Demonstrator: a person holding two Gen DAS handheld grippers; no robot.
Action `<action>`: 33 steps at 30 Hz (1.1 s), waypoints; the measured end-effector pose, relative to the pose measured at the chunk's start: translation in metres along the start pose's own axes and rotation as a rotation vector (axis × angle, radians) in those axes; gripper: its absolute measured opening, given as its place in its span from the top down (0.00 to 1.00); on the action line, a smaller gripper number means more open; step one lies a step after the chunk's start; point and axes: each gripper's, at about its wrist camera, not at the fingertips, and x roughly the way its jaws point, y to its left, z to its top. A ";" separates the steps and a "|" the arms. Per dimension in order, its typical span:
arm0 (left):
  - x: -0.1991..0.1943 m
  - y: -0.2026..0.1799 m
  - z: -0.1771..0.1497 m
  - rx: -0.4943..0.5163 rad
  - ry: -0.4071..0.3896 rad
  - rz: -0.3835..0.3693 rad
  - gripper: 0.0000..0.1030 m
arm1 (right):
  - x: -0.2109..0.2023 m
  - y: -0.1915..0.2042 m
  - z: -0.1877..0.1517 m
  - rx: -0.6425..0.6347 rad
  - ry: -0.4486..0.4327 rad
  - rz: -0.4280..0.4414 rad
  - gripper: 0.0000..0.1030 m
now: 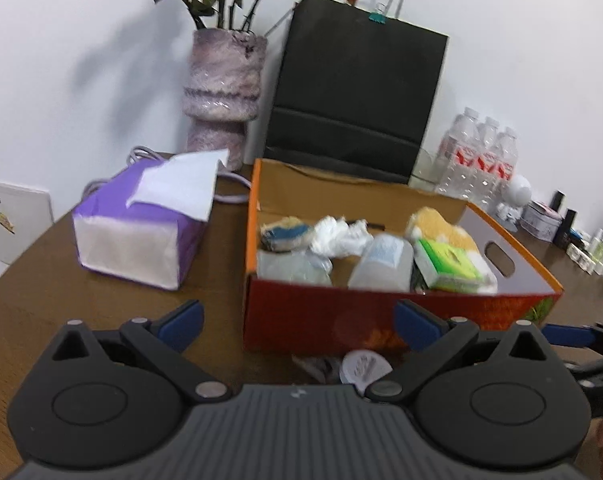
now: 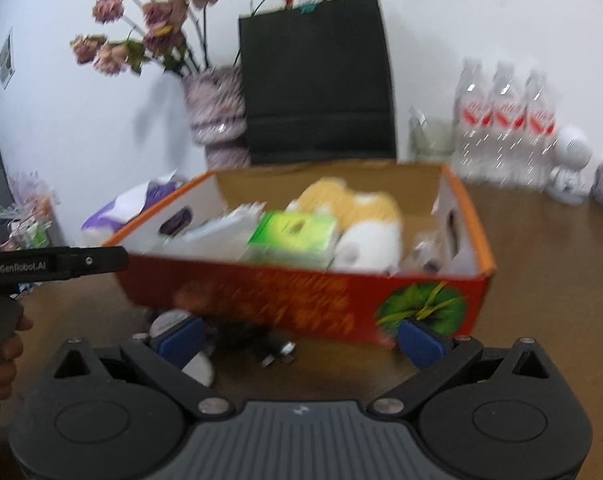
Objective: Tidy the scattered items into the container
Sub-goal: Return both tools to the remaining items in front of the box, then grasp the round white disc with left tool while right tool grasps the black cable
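Observation:
An orange cardboard box [image 1: 321, 316] [image 2: 301, 304] stands on the brown table and holds several items: a green packet [image 1: 449, 264] [image 2: 293, 232], a yellow-and-white plush [image 2: 357, 216], crumpled white plastic [image 1: 339, 234] and a pale bottle [image 1: 381, 262]. In front of the box lie a white round lid [image 1: 365, 366] and a dark small item [image 2: 257, 340]. My left gripper [image 1: 299, 322] is open and empty, just before the box. My right gripper [image 2: 301, 340] is open and empty over the dark item.
A purple tissue box [image 1: 141, 224] sits left of the box. Behind stand a marbled vase [image 1: 221, 96] with dried roses, a black paper bag [image 1: 353, 92] and a pack of water bottles [image 1: 481, 156]. Small cosmetics [image 1: 589, 248] line the right.

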 end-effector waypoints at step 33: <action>0.000 -0.040 -0.022 0.118 0.049 -0.075 0.25 | 0.015 -0.005 -0.007 0.161 0.082 -0.043 0.40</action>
